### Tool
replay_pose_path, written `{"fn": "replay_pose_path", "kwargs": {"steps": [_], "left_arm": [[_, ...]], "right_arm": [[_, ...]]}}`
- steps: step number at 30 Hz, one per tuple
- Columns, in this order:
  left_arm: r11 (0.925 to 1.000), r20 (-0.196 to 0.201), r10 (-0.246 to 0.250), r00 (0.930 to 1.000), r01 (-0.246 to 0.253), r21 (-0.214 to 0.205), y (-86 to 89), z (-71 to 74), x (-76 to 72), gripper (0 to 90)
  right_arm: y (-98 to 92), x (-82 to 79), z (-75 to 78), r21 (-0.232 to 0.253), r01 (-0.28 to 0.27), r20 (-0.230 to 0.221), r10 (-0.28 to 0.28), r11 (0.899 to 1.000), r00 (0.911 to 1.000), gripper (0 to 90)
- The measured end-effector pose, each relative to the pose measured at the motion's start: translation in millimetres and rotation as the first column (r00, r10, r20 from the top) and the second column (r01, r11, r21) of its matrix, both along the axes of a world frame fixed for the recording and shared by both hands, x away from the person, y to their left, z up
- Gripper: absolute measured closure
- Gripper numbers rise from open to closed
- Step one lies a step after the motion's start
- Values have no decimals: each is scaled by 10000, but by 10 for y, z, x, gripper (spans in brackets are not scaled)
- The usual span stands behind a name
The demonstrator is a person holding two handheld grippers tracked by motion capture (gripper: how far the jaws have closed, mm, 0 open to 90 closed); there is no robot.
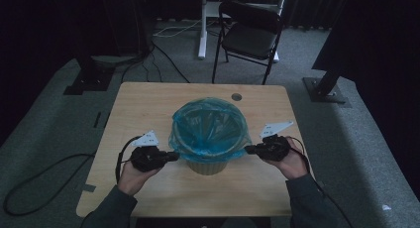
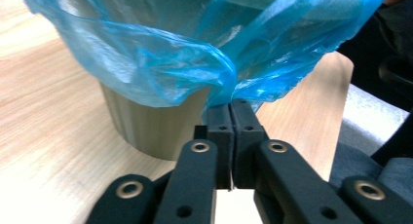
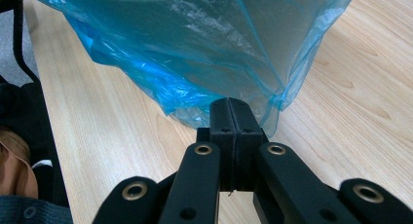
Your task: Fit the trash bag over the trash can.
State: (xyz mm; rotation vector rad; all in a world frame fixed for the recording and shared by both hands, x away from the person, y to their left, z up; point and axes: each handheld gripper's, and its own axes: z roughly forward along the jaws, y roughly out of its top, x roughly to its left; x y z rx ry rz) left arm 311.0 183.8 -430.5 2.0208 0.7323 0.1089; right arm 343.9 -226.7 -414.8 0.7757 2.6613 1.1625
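We see the high view dim and underexposed: the room beyond the table (image 1: pixel 148 104) sinks to near black from nine o'clock round to three, and only the pale wood catches a soft, even light from above, with faint shadow under the bin (image 1: pixel 207 164). We find the two gripper views far brighter. The blue bag (image 2: pixel 160 63) glows translucent, with small glints on its creases and light passing through. At six o'clock the black jaws sit close to the lens and slightly soft; a white patch between them in the left gripper view is blown out.
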Motion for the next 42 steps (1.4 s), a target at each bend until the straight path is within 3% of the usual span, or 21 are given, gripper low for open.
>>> {"fn": "replay_pose_path", "kwargs": {"steps": [3, 7, 16, 23, 31, 42], "left_arm": [[9996, 48, 140, 9999, -138, -250, 49, 32, -5, 806], [9963, 105, -134, 9999, 143, -848, 127, 87, -41, 708], [9943, 802, 206, 9966, -120, -1060, 211, 256, -69, 671], [9898, 1333, 600, 9893, -416, -1361, 173, 435, 49, 658], [9875, 1658, 1156, 9794, -952, -1259, 60, 564, 268, 648], [9821, 1575, 1782, 9713, -1658, -889, -90, 553, 541, 638]], "right_arm": [[-15, -16, 27, 62, 38, 73, -38, 10000, 10000, 896], [-78, -44, 92, 581, -178, 181, 168, 9981, 9997, 813], [-186, -56, 255, 1247, 79, 732, -171, 9922, 9972, 727], [-162, 1, 396, 1743, 436, 1129, -639, 9837, 9915, 727], [-94, 67, 493, 2056, 796, 1433, -1105, 9754, 9835, 728], [4, 319, 484, 2316, 1410, 1305, -1744, 9625, 9760, 734]]}}
